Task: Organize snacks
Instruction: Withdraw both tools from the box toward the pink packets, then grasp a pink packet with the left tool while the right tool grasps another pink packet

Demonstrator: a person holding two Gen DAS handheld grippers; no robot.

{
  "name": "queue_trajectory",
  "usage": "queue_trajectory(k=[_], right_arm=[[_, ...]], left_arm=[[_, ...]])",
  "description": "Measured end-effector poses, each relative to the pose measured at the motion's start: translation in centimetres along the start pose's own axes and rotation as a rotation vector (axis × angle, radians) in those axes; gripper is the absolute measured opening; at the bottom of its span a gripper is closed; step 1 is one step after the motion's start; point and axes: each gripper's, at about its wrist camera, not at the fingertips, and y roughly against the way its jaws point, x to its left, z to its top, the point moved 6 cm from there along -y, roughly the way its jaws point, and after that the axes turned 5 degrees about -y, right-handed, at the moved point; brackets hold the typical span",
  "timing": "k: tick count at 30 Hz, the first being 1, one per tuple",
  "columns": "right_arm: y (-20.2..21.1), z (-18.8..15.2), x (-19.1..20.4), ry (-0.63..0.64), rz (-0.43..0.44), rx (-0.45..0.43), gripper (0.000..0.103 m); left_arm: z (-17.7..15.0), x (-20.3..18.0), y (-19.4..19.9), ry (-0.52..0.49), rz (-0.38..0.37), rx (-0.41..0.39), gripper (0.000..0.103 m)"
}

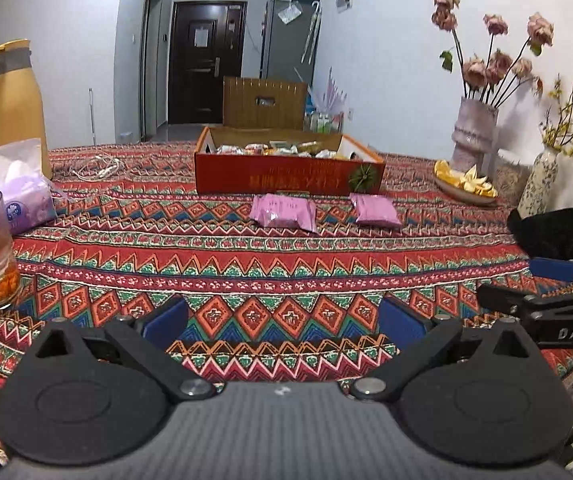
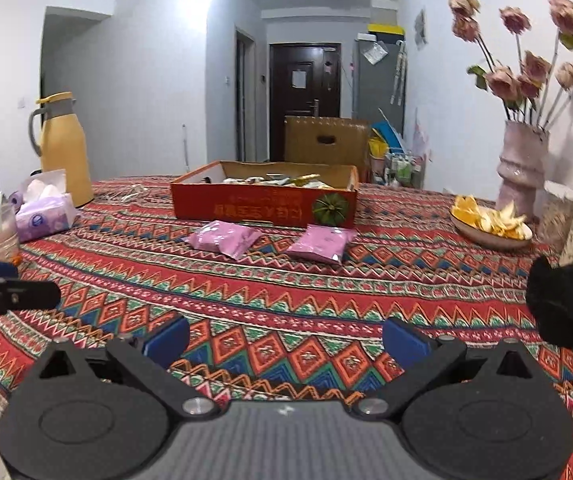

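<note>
Both grippers hang over the near edge of a table covered with a patterned cloth (image 1: 286, 248). The left gripper (image 1: 282, 320) has its blue-padded jaws spread wide with only cloth between them; the right gripper (image 2: 286, 338) stands the same way, empty. Two pink snack packets lie on the cloth well ahead: the left packet (image 1: 284, 211) and the right packet (image 1: 377, 210), slightly apart, just in front of a red cardboard box (image 1: 286, 178) that holds more wrapped snacks. A yellow jug (image 1: 14, 96) and a tissue pack (image 1: 22, 192) stand at the left, a plate of orange peel (image 1: 464, 186) at the right.
</note>
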Motion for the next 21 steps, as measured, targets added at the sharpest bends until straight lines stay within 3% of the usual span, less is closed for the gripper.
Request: queue_trajectory(k=[8, 11, 14, 18, 21], right_arm=[[-3.9, 1.6, -1.1, 0.0, 0.017, 0.024, 0.103], [-6.5, 2.9, -1.5, -0.007, 0.041, 0.039, 0.102], [-8.9, 4.2, -1.9, 0.001, 0.044, 0.047, 0.101], [-12.6, 5.9, -2.4, 0.007, 0.052, 0.063, 0.101], [-15.8, 7.2, -3.1, -0.019, 0.069, 0.088, 0.1]], left_arm=[[3.3, 0.2, -5.5, -0.052, 0.021, -0.005, 0.103], [5.0, 0.2, -9.5, -0.081, 0.003, 0.002, 0.103], [6.7, -0.3, -14.4, -0.133, -0.068, -0.02, 0.103], [7.9, -0.8, -21.1, -0.215, -0.03, 0.02, 0.103], [8.4, -0.8, -24.9, -0.212, -0.048, 0.075, 0.103]])
